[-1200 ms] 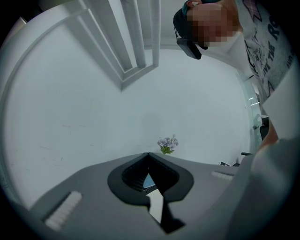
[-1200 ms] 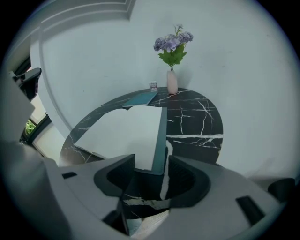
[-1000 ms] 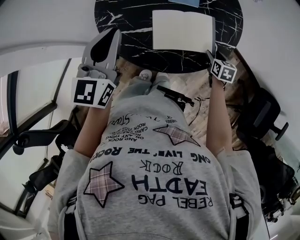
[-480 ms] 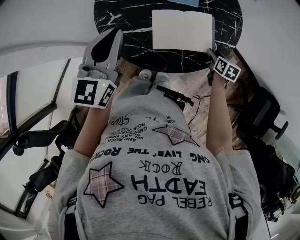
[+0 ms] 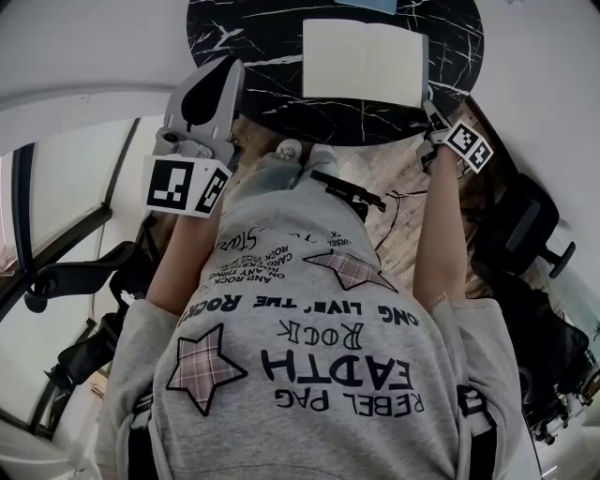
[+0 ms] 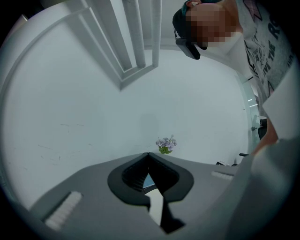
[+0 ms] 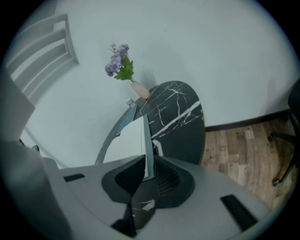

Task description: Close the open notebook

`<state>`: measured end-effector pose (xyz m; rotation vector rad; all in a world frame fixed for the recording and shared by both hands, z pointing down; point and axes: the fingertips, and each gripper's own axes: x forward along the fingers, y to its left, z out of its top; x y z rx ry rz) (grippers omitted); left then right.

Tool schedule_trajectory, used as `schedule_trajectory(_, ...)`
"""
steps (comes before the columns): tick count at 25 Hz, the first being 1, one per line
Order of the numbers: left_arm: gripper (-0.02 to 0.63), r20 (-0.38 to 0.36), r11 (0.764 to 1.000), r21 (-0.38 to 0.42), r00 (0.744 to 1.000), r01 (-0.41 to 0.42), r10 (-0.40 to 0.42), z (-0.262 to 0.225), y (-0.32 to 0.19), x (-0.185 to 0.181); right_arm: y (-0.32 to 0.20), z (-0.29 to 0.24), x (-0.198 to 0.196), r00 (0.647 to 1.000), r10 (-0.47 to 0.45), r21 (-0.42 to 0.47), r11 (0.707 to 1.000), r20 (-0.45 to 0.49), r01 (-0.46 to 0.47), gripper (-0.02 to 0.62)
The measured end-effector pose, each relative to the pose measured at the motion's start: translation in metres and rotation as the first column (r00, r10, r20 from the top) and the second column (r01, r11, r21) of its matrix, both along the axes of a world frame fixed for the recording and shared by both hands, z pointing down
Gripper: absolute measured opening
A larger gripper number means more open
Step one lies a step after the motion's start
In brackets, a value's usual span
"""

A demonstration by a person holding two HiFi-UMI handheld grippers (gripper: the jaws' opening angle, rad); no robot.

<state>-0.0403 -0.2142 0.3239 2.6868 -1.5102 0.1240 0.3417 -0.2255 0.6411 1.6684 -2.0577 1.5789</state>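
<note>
Fingers of the grey left gripper (image 5: 225,67) are pressed together at their tips with nothing between them. The left gripper view shows them meeting at a point (image 6: 148,154), with a pale wall behind. This gripper hangs in the air off the near left edge of the round black tabletop (image 5: 244,37) veined with white like marble, and touches nothing.

The open notebook (image 5: 364,61), cream blank pages upward, lies on the tabletop's near half, right of the middle. Its near edge runs close to the tabletop's near edge. A small blue flat thing (image 5: 370,4) lies just beyond it at the far edge; what it is cannot be told.

The right gripper (image 5: 429,106) reaches in at the near right edge of the tabletop, at the notebook's near right corner. Its fingers are closing on the notebook's right-hand edge. In the right gripper view that thin edge (image 7: 147,140) stands between the two dark pads, which lie against it on both sides (image 7: 148,160).

At the far edge of the tabletop, a small pink vase (image 7: 140,90) holds purple flowers with green leaves (image 7: 119,62). Off the tabletop's right side, a brown wooden floor (image 7: 239,145) shows, and a black office chair (image 5: 525,225) stands beside the person's right arm.
</note>
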Motion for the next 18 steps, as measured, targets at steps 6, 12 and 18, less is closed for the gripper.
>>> schedule_trajectory(6,0.009,0.003,1.0,-0.001,1.0,-0.012,0.012,0.0,0.0,0.003,0.009,0.005,-0.005,0.988,-0.076,-0.045,0.996,-0.132,0.071,0.058)
schedule_trajectory(12,0.009,0.006,1.0,-0.011,1.0,-0.017,0.017,0.003,0.0,0.002,0.01,0.007,-0.008,0.936,-0.203,-0.109,0.978,-0.287,0.178,0.014)
schedule_trajectory(18,0.009,0.005,1.0,-0.007,1.0,-0.019,0.019,0.0,-0.001,0.002,0.008,-0.017,-0.023,0.957,-0.2,-0.034,0.98,-0.209,0.197,0.012)
